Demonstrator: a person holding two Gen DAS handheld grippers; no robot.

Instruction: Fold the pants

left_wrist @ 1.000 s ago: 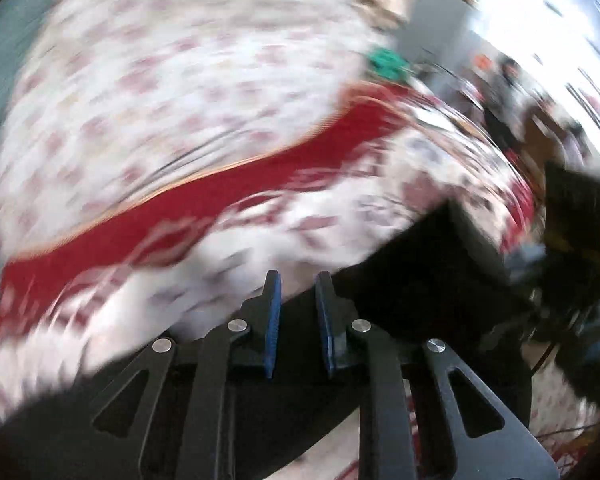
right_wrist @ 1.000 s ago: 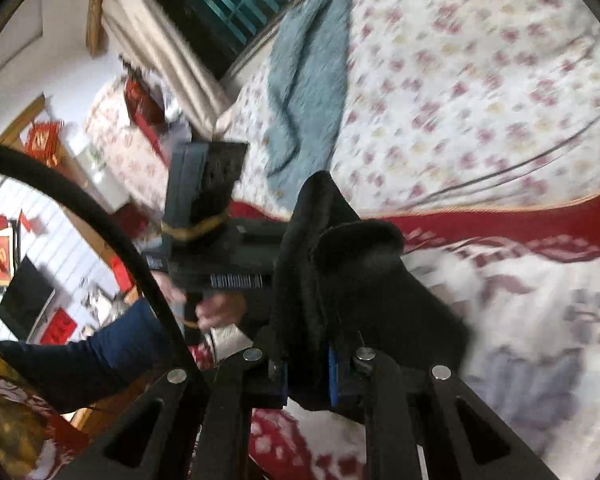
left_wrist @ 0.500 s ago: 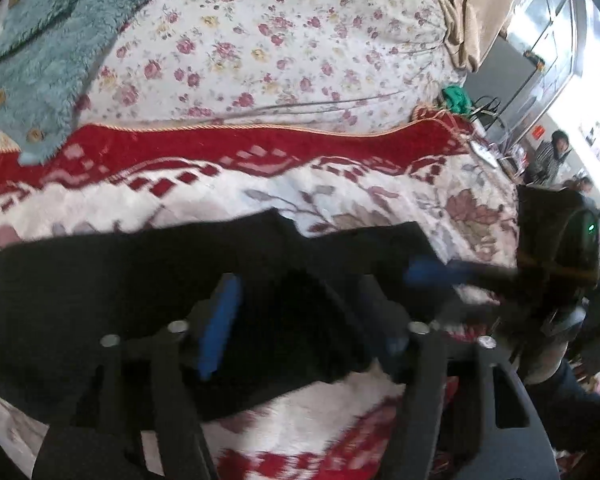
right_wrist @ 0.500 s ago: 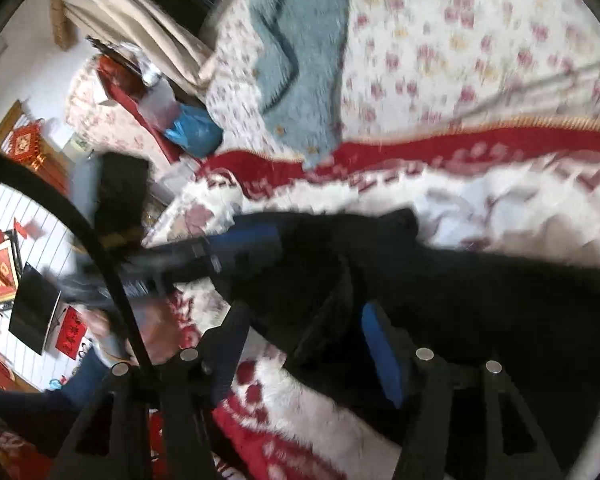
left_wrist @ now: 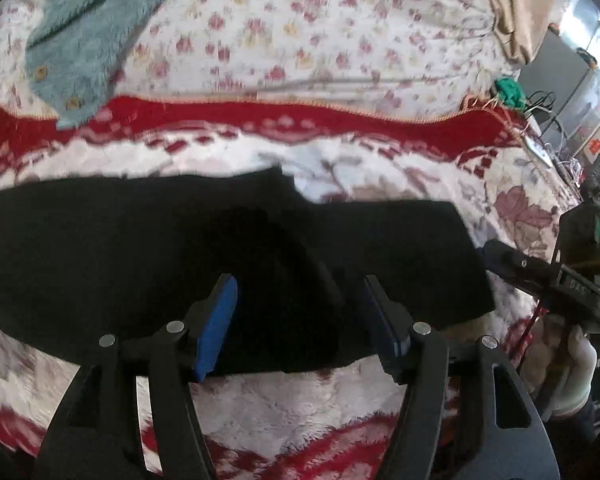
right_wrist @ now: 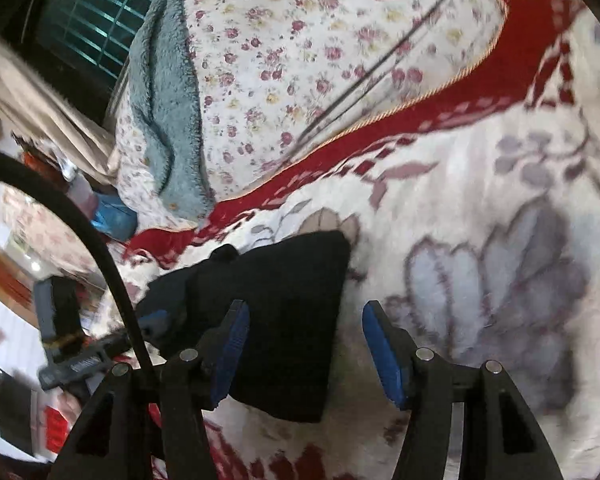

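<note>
Left wrist view: pants (left_wrist: 140, 248) directly ahead of left hand-held gripper (left_wrist: 300, 320), long axis crosswise.
Grip: both released; right hand-held gripper (right_wrist: 304, 344) at pants' end.

Black pants (left_wrist: 140, 248) lying folded on the blanket.

The pants are plain black, of soft cloth, and lie flat as a long band across the white and red fleece. The far edge has a small step near the middle. In the right wrist view one short end (right_wrist: 288, 312) shows, with a straight edge.
</note>
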